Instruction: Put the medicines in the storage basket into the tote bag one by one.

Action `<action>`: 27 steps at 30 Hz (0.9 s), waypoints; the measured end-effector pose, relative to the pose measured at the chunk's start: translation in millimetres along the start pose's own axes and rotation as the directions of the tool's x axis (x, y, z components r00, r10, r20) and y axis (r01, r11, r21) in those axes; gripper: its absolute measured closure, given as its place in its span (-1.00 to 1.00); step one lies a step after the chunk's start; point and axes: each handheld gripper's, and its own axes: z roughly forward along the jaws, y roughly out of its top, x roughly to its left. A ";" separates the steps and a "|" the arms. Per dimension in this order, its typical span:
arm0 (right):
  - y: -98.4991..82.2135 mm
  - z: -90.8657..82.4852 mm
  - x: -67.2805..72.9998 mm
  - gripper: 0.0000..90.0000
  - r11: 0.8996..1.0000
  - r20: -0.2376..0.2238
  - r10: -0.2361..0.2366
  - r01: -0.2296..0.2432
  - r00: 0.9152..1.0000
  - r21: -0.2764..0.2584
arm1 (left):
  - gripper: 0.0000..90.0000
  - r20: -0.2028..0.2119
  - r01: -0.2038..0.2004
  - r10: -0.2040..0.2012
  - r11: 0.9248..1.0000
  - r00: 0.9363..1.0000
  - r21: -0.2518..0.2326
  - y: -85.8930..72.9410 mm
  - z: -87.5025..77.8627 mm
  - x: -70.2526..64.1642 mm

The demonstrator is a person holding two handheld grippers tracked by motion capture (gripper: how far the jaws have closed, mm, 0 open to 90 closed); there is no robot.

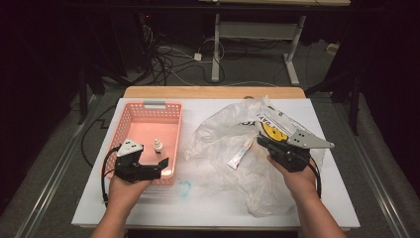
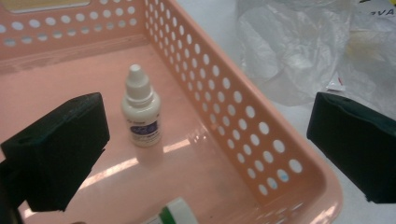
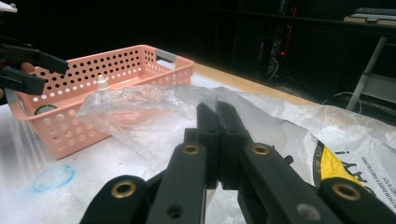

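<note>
Unpacking a plastic bag (image 1: 233,148) into a pink basket (image 1: 130,115). Left gripper (image 1: 159,165) hangs over the basket's near right corner, jaws spread wide, nothing between them; in the left gripper view one jaw sits over the basket floor, the other outside the wall over the table (image 1: 198,198). Right gripper (image 1: 261,141) is clenched on a fold of the bag; in the right gripper view (image 3: 218,116) the jaws meet with thin film pinched at the tips.

Bag lies crumpled on the table's right half, just beside the basket. Likely very light, floppy, slippery film; it will sag and shift when pulled, so pinching a bunched fold or the rim probably works better than a flat patch.

A small sachet (image 1: 240,152) lies at the bag's middle. Probably light, flat and thin, hard to get jaws under; best taken by an edge or end, while the right gripper keeps the film taut.

Dropper bottle (image 2: 141,109) stands upright in the basket, apart from the walls. Rigid, light, tippy; grip across the body, not the cap.

Hard to make out:
- whether the sachet is inside the bag or on top of it
- bag print, cut off and creased, only a yellow patch (image 3: 334,168) readable
- green-and-white object (image 2: 175,212) at the basket's near edge, cut off by the frame
- bag's mouth, lost in the folds
</note>
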 end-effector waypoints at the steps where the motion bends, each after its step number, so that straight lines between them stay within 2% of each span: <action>1: 0.0 0.0 0.0 1.00 1.000 0.000 0.001 -0.001 1.000 0.001 | -1.00 -0.009 0.002 -0.002 1.000 1.000 -0.008 -0.8 -2.1 2.2; 4: 0.1 0.0 0.4 1.00 1.000 0.000 -0.001 0.001 1.000 0.001 | -0.96 -0.037 0.008 -0.009 1.000 0.999 -0.013 -2.6 -8.1 9.3; 10: 0.2 -0.5 0.2 1.00 1.000 -0.001 -0.001 0.001 1.000 0.001 | -0.84 -0.047 0.038 -0.039 0.999 0.998 -0.016 -7.3 -16.0 22.3; 16: 0.0 -1.1 -0.6 1.00 1.000 0.000 -0.005 0.005 1.000 0.002 | -0.60 -0.032 0.051 -0.051 0.999 0.998 -0.010 -9.6 -16.8 27.4; 20: -0.3 -1.4 -1.3 1.00 1.000 0.004 -0.003 0.003 1.000 0.003 | -0.28 -0.005 0.061 -0.061 0.998 0.998 -0.006 -9.3 -17.6 27.6; 22: 0.2 -1.9 -0.7 1.00 1.000 0.002 -0.002 0.002 1.000 0.001 | -0.09 -0.007 0.053 -0.053 0.998 0.999 0.017 -8.3 -16.5 25.8; 24: 1.0 -2.8 -0.5 1.00 1.000 0.005 0.006 -0.006 1.000 -0.003 | 0.03 -0.017 0.044 -0.043 0.997 0.999 0.066 -7.0 -14.3 23.8; 27: 1.6 -3.1 -1.8 1.00 1.000 0.007 0.003 -0.003 1.000 -0.006 | 0.32 -0.054 0.045 -0.039 0.991 0.998 0.127 -2.8 -15.3 21.7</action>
